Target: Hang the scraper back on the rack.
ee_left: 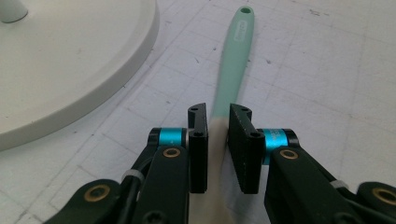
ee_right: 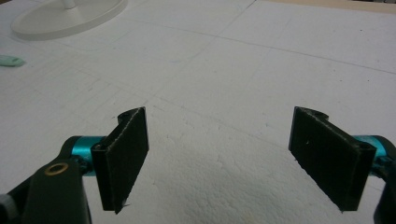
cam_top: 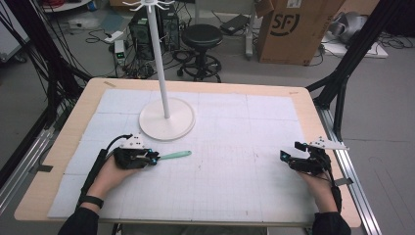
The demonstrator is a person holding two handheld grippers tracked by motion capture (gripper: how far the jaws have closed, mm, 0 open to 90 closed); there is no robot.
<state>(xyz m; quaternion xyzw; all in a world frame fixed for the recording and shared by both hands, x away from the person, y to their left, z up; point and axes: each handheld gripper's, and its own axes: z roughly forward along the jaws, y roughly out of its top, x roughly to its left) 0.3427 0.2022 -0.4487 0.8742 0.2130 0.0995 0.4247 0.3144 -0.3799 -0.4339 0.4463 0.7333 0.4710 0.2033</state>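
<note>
The mint-green spatula (cam_top: pixel 173 155) is lying flat on the white gridded mat (cam_top: pixel 230 186), just in front of the round base of the white rack stand (cam_top: pixel 167 119), on the person's side of it and apart from its rim. Its handle end, with a small hanging hole, is pointing away from the stand base toward the middle of the mat, while its paler, cream-coloured end is sitting inside the left gripper (cam_top: pixel 152 157). In the left gripper view the two black jaws are standing close together with the cream part of the spatula (ee_left: pixel 232 84) between them, the pads lying against its sides, so the left gripper (ee_left: pixel 217 122) is clamping the spatula down at mat level. The stand base (ee_left: pixel 70 70) is showing as a broad white disc just beside that grip. The right gripper (cam_top: pixel 289 156) is resting well apart from the stand base, out near the mat's right edge, held in the person's right hand. In the right gripper view its jaws are spreading wide with nothing between them, the right gripper (ee_right: pixel 219 158) hovering just over bare mat.
</note>
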